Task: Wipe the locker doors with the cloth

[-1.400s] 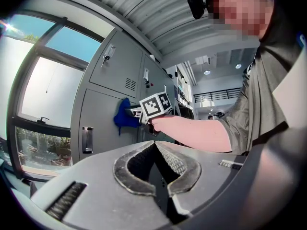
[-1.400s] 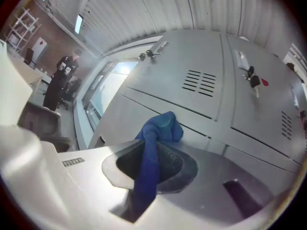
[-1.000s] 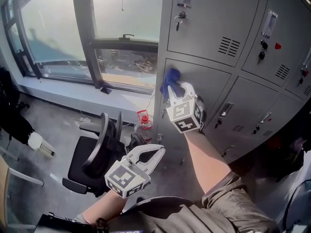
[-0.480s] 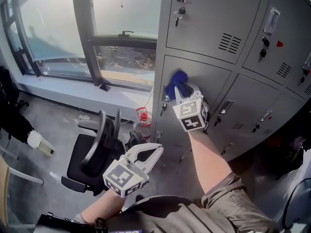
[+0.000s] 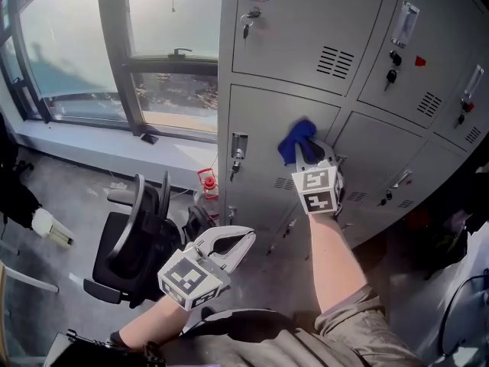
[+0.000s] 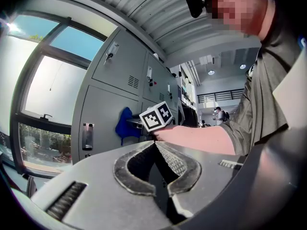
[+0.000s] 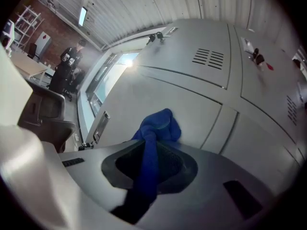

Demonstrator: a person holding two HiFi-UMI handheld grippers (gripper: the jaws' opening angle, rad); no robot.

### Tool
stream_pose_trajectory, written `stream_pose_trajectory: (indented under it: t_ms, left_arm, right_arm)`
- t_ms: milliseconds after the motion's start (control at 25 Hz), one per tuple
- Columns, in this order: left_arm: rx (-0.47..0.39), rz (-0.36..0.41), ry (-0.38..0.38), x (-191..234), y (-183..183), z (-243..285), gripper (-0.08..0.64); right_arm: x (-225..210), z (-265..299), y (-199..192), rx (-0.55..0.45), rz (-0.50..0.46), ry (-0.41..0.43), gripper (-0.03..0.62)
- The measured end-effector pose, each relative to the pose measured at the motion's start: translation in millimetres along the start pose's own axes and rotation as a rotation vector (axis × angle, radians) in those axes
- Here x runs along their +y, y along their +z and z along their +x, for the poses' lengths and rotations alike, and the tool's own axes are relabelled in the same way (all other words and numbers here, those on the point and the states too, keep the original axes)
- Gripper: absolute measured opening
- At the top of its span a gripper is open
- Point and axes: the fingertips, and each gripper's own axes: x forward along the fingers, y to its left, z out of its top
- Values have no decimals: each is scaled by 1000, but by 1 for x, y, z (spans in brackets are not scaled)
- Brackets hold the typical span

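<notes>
A bank of grey lockers fills the upper right of the head view. My right gripper (image 5: 308, 150) is shut on a bunched blue cloth (image 5: 296, 138), which is pressed against the middle-row locker door (image 5: 263, 117) near its right edge. In the right gripper view the cloth (image 7: 158, 126) runs up between the jaws of the right gripper (image 7: 154, 140) and bulges onto the door (image 7: 163, 92). My left gripper (image 5: 243, 239) hangs low and away from the lockers, shut with nothing in it. Its tips meet in the left gripper view, where the left gripper (image 6: 154, 143) faces the cloth (image 6: 125, 126).
A lock plate (image 5: 238, 145) sits on the door's left side, and keys hang in the upper locker's lock (image 5: 246, 20). A black office chair (image 5: 126, 235) stands on the floor below the window (image 5: 160, 29). A small red object (image 5: 206, 182) lies by the lockers' base.
My right gripper has dragged the blue cloth rightward across the locker door, from near its left edge to its right part. The left gripper has stayed low and shut.
</notes>
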Motion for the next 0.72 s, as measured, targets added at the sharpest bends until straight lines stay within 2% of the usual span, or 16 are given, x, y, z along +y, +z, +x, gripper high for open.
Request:
stream_pose_trajectory:
  t_ms: [160,400,720]
  left_arm:
    - [6,2,-14,-10,-2,8,9]
    - [11,8,-3,-12,-1,5,8]
    - [3,-4,56,8,-4,-25,9]
  right_arm:
    - [-19,-9,-19,19,13,-29,57]
    - [-21,-11,-26,24,74,-41,57]
    - [65,13,20,-43,46,106,57]
